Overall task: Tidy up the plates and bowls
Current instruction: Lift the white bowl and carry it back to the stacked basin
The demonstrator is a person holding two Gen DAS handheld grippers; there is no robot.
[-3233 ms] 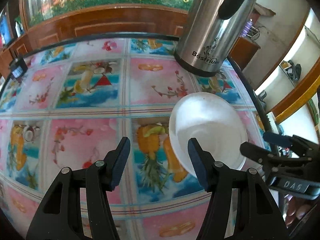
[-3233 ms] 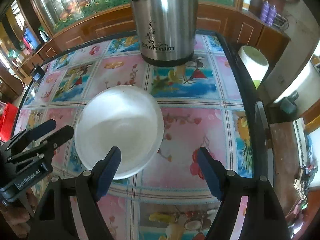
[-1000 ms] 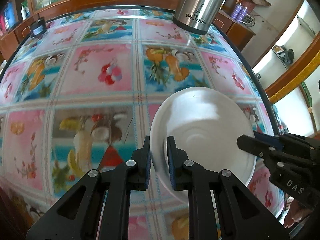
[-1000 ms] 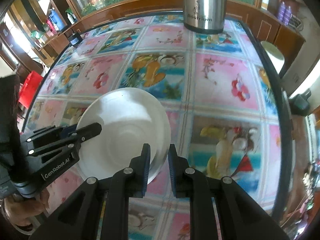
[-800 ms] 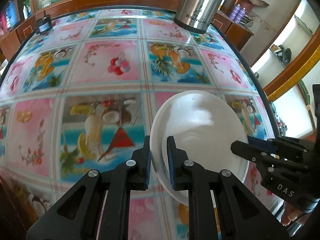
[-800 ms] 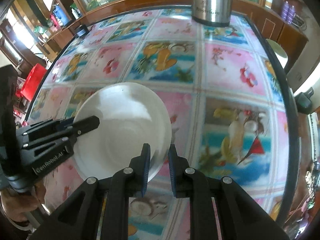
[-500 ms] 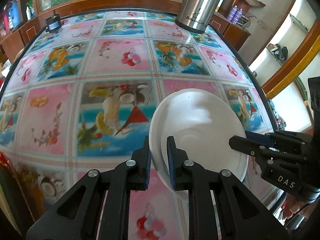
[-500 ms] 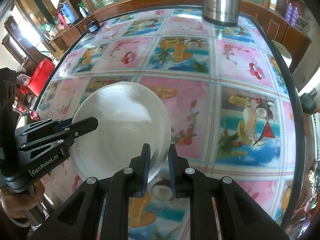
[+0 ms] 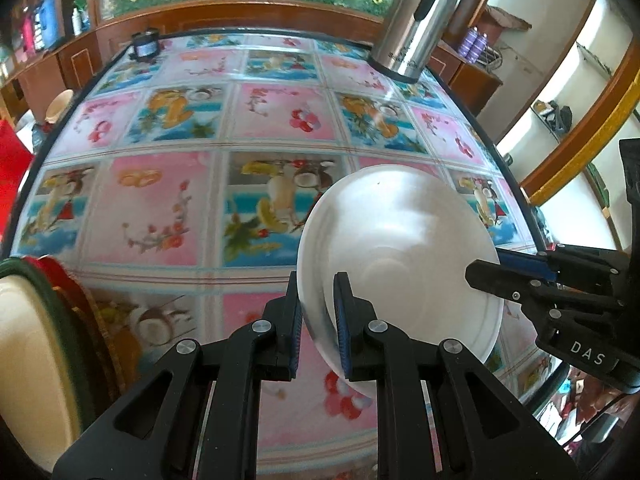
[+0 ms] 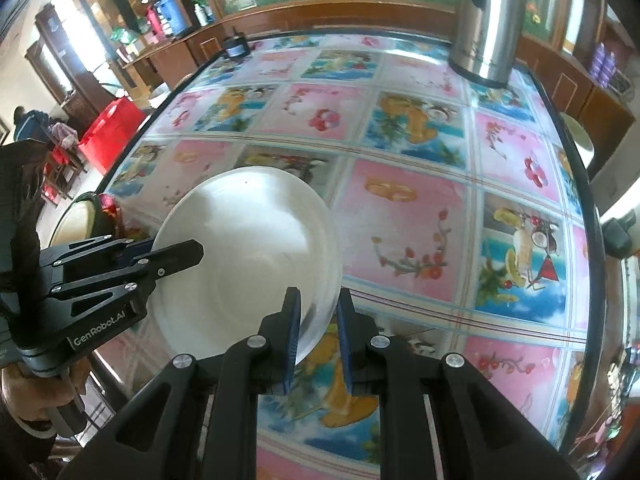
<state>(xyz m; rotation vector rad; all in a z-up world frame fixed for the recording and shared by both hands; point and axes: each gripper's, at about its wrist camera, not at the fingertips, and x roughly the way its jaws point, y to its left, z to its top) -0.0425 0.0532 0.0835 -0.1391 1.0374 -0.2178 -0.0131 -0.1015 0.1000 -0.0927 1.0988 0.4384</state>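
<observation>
A white plate (image 9: 400, 256) hangs above the fruit-patterned tablecloth (image 9: 160, 200), held from both sides. My left gripper (image 9: 318, 304) is shut on its left rim. In the right wrist view the same white plate (image 10: 248, 256) shows my right gripper (image 10: 318, 312) shut on its right rim. Each gripper also appears in the other's view, clamped on the plate's far edge. A stack of plates (image 9: 36, 340), cream on top with green and red rims, sits at the lower left of the left wrist view, and the stack of plates (image 10: 80, 216) peeks out behind the left gripper in the right wrist view.
A steel thermos (image 9: 416, 24) stands at the table's far right corner. A small dark jar (image 9: 144, 44) sits at the far left edge. Wooden cabinets run behind the table. A red crate (image 10: 116, 120) stands on the floor to the left. A hand (image 10: 28, 400) holds the left gripper's handle.
Both grippers have carried the plate towards the near left of the table, away from the thermos. The plate stack has come into view at the lower left.
</observation>
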